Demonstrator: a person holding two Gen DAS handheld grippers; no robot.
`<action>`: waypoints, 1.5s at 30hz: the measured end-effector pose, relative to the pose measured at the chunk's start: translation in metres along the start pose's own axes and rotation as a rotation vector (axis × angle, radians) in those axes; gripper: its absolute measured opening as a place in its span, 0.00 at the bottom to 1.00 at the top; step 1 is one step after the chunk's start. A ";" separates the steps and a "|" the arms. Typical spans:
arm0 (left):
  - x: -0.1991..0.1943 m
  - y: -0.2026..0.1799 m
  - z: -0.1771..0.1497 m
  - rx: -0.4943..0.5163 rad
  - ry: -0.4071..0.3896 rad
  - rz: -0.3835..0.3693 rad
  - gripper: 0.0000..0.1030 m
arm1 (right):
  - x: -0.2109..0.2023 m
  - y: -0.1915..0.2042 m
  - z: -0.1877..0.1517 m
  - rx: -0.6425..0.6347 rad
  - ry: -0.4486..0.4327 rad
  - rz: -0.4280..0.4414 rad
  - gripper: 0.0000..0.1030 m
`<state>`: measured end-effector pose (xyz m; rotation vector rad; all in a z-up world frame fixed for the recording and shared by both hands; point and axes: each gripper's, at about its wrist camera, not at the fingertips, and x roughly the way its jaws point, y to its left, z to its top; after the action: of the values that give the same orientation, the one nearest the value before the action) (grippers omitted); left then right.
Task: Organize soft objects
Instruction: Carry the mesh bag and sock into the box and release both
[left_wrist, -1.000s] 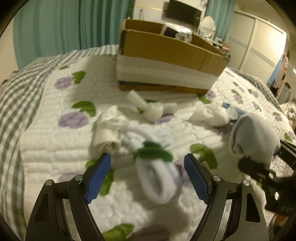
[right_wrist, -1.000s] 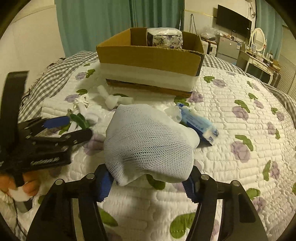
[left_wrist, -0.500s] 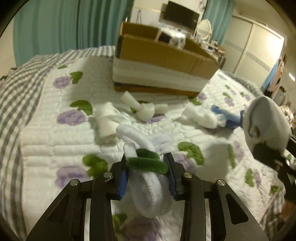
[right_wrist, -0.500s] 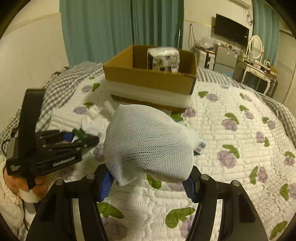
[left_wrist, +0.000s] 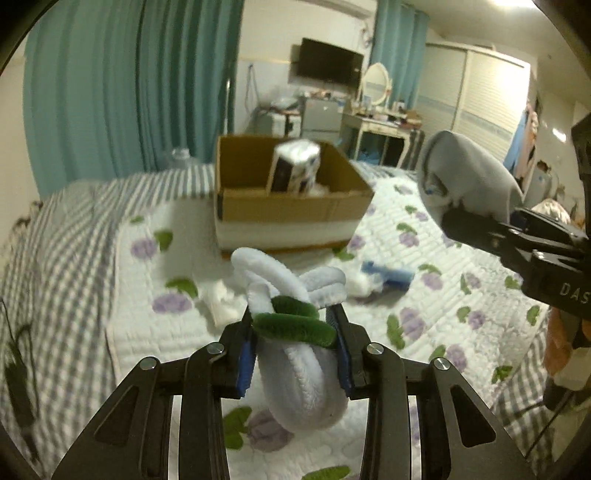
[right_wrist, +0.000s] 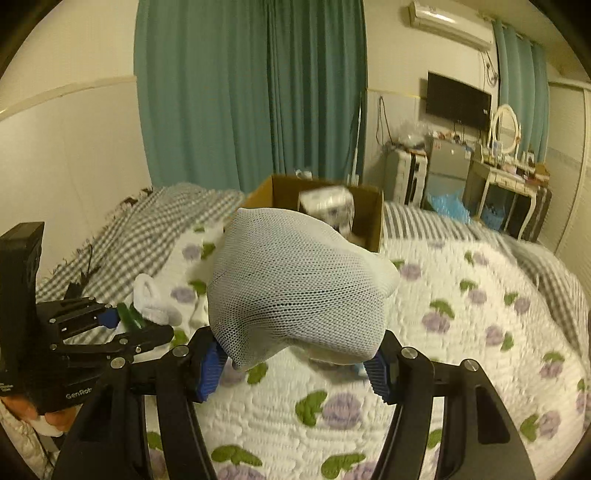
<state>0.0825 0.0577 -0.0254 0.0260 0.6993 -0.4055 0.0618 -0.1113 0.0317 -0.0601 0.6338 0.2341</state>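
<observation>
Your left gripper (left_wrist: 295, 350) has its jaws closed on a white fuzzy bundle (left_wrist: 295, 354) with a green fuzzy band across its top; the bundle bulges out between the blue pads (left_wrist: 245, 360) and is lifted above the floral quilt (left_wrist: 147, 332). Your right gripper (right_wrist: 295, 363) has its jaws pressed in on a pale mesh pouch (right_wrist: 295, 291) (stuffed, lumpy, pale grey-white), also lifted clear of the quilt.

Ahead of both stands the cardboard box (left_wrist: 291, 210), open at the top, toward the quilt's far edge, where the grey checked blanket (left_wrist: 55, 229) shows. Inside it a wrapped white roll pack (left_wrist: 293, 171) stands tilted against the far wall.

On the quilt, between your left gripper and the box, lie a few blurred white soft pieces (left_wrist: 219, 304) and a blue packet (left_wrist: 388, 273), the packet nearer the box's right corner. In the right wrist view your left gripper sits at the quilt's left edge, with the white bundle showing at its tips.
</observation>
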 end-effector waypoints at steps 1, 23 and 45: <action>-0.003 -0.003 0.008 0.016 -0.012 0.016 0.34 | -0.001 0.000 0.006 -0.011 -0.009 -0.006 0.61; 0.102 0.025 0.130 0.076 -0.023 0.117 0.34 | 0.126 -0.037 0.104 -0.011 0.032 0.048 0.61; 0.150 0.015 0.132 0.108 0.013 0.179 0.60 | 0.175 -0.106 0.100 0.170 0.050 0.077 0.87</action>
<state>0.2737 -0.0026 -0.0204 0.1925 0.6811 -0.2709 0.2807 -0.1667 0.0069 0.1228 0.7046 0.2529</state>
